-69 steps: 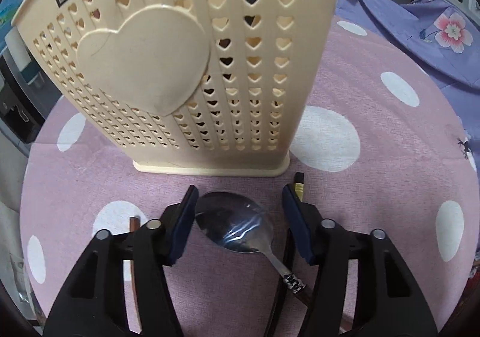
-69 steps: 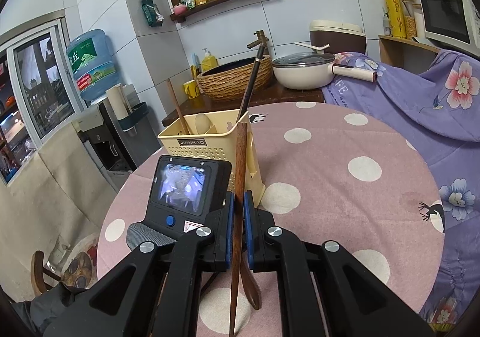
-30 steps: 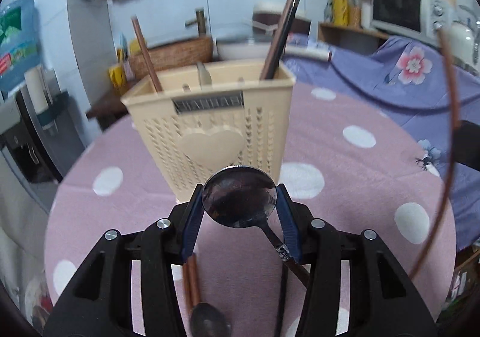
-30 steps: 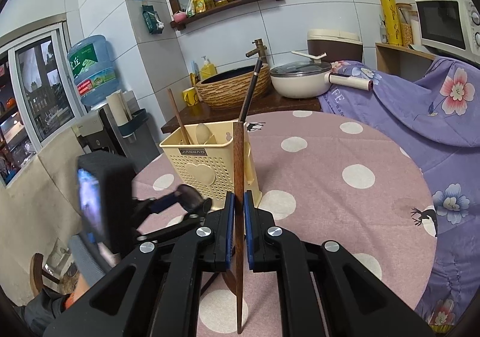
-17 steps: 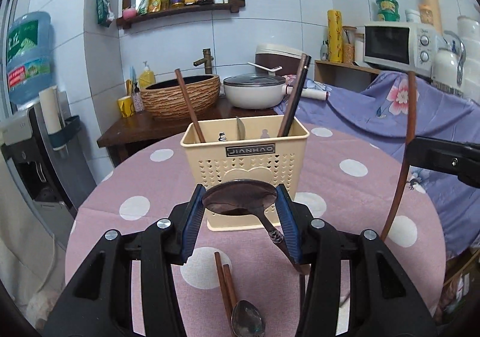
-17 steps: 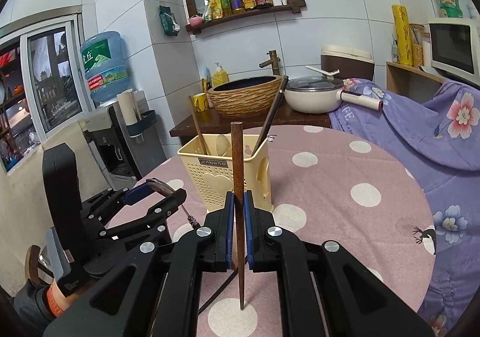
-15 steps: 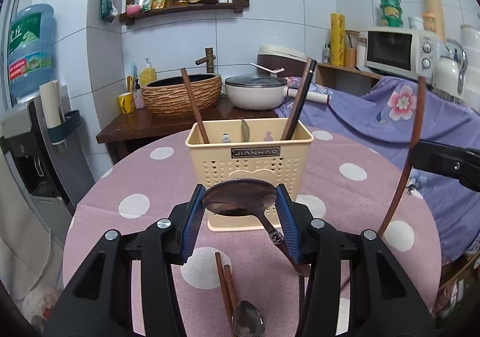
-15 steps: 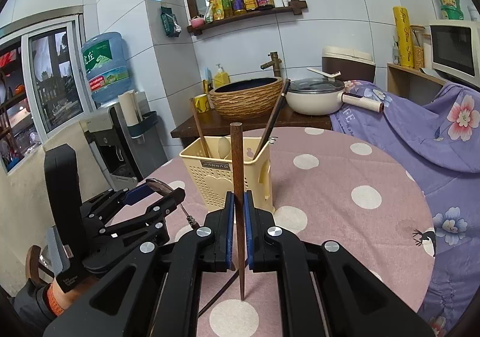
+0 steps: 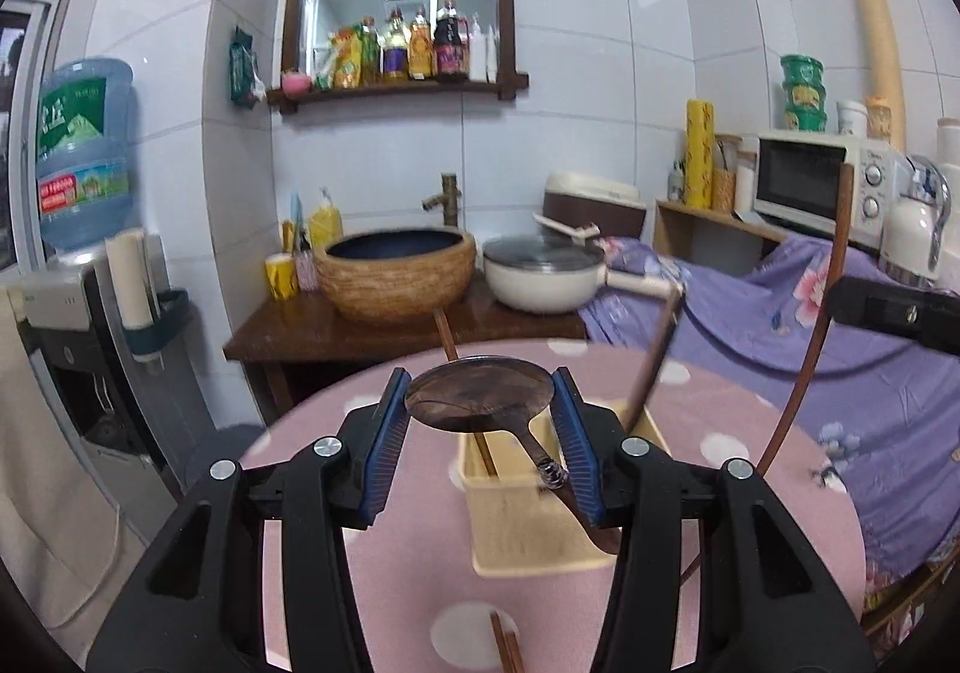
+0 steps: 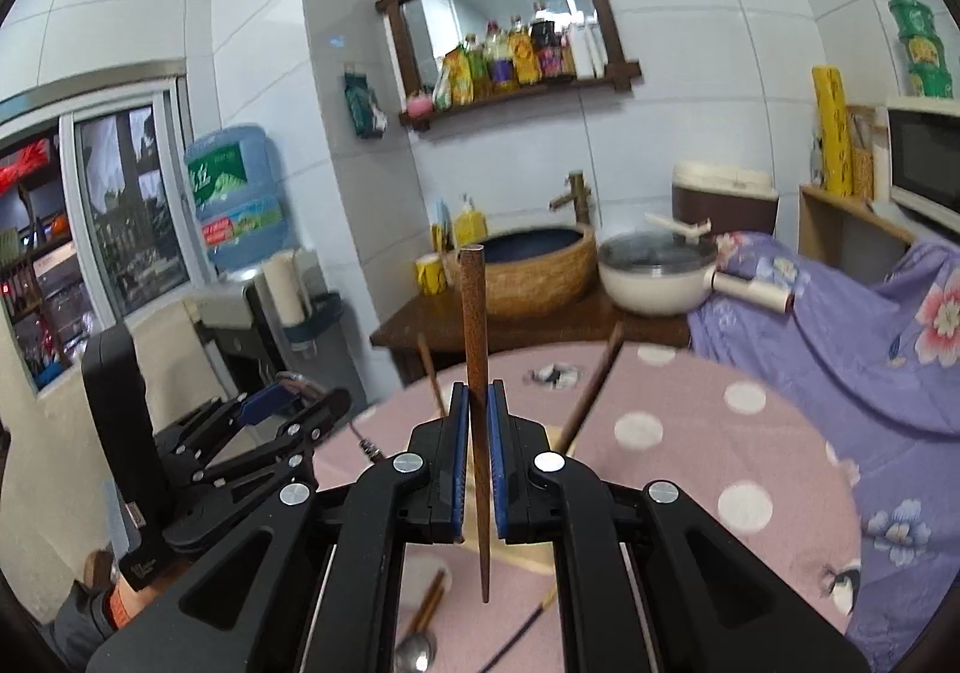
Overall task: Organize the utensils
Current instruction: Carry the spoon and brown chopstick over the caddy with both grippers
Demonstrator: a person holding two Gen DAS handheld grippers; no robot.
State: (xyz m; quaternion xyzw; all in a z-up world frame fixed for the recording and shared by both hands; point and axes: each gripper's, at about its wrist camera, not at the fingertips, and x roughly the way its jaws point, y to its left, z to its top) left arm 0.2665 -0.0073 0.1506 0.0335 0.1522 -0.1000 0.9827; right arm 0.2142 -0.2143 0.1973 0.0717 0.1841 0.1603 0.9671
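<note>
My left gripper (image 9: 480,403) is shut on the bowl of a metal spoon (image 9: 480,394), held high above the cream utensil basket (image 9: 528,535); the spoon's handle hangs down over the basket's opening. The basket holds brown chopsticks (image 9: 447,337) and a dark utensil (image 9: 654,355). My right gripper (image 10: 475,409) is shut on a brown wooden chopstick (image 10: 474,373), held upright with its tip pointing down. It shows at the right of the left wrist view (image 9: 816,343). The left gripper also shows in the right wrist view (image 10: 288,403).
The pink polka-dot round table (image 9: 720,433) carries loose chopsticks (image 9: 507,643) and another spoon (image 10: 414,652) near the front. Behind are a wooden counter with a woven sink basin (image 9: 396,271), a white pot (image 9: 540,277) and a purple floral cloth (image 9: 840,325).
Both grippers rose with their utensils. The left gripper moved forward over the basket, which now sits below the spoon instead of in front of it.
</note>
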